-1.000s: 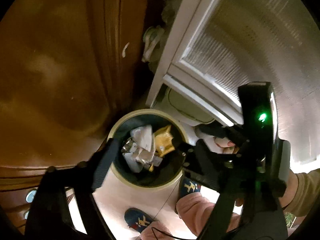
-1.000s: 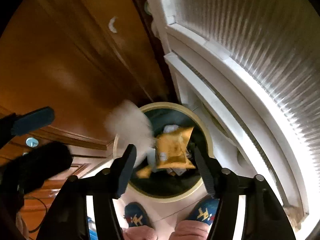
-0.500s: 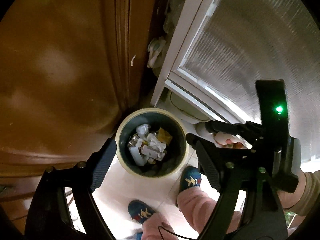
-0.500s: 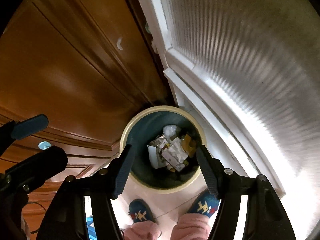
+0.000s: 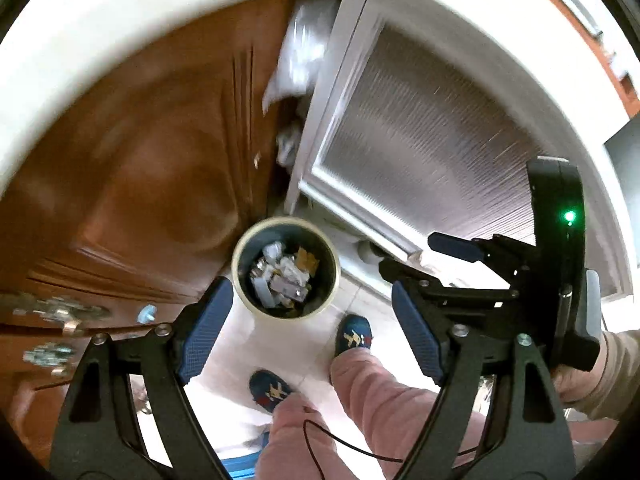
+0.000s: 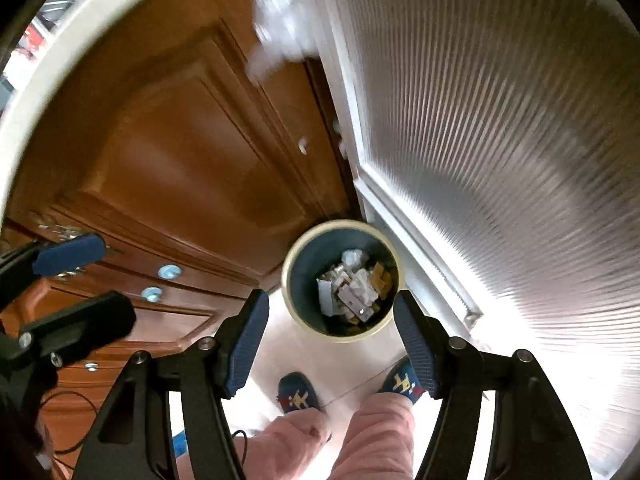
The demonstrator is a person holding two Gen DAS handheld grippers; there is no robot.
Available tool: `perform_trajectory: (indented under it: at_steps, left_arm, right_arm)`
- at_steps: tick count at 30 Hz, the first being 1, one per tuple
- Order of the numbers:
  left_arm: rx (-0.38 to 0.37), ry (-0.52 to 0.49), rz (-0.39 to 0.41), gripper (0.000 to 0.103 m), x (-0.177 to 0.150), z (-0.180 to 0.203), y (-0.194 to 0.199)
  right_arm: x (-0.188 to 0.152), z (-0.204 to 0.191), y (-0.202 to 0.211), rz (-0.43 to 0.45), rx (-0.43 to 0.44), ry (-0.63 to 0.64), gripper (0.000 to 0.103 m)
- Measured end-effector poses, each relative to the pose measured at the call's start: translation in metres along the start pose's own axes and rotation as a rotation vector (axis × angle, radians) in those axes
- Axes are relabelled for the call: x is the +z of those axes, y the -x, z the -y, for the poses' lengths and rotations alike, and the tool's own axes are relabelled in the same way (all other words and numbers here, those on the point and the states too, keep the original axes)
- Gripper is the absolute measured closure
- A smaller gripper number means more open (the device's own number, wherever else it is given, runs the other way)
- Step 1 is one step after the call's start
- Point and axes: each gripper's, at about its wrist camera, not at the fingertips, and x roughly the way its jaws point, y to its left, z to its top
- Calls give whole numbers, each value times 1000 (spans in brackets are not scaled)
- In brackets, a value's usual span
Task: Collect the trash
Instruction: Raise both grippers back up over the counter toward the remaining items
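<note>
A round bin with a cream rim stands on the pale floor far below both grippers. Crumpled white paper, wrappers and a yellow packet, the trash, lie loose inside it. My left gripper hangs high above the bin, open, with nothing between its blue pads. My right gripper is also open and empty, level with the left one. Each shows at the side of the other's view: the right gripper on the right, the left gripper on the left.
Brown wooden cabinet doors rise left of the bin, a white-framed ribbed glass door to its right. A white counter edge curves across the top. The person's blue slippers and pink trouser legs stand just before the bin.
Both grippers have risen well above the bin, which now looks much smaller. The white wad and yellow packet seen dropping earlier now lie in the bin. The counter edge has come into view.
</note>
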Motion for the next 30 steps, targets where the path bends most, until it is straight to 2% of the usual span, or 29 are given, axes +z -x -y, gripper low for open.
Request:
perform_trajectory:
  at_steps: [10,16,19,25,30]
  left_arm:
    - [3,-55,197,24,39,11,140]
    - [39,-138,311,24,59,25,206]
    - [24,-161,371,24,71,29,241]
    - [0,-169,447,24,103,40,285]
    - [0,-147,457,24,138,44,302]
  right_arm:
    - [31,-31,141,160,5,6,36]
    - [47,-50,215,291,-30,35,35]
    - [57,-60,250,368,-61,52,35]
    - [79,-66,318,481,-88,36,35]
    - [113,-65,361,545,-120,42,35]
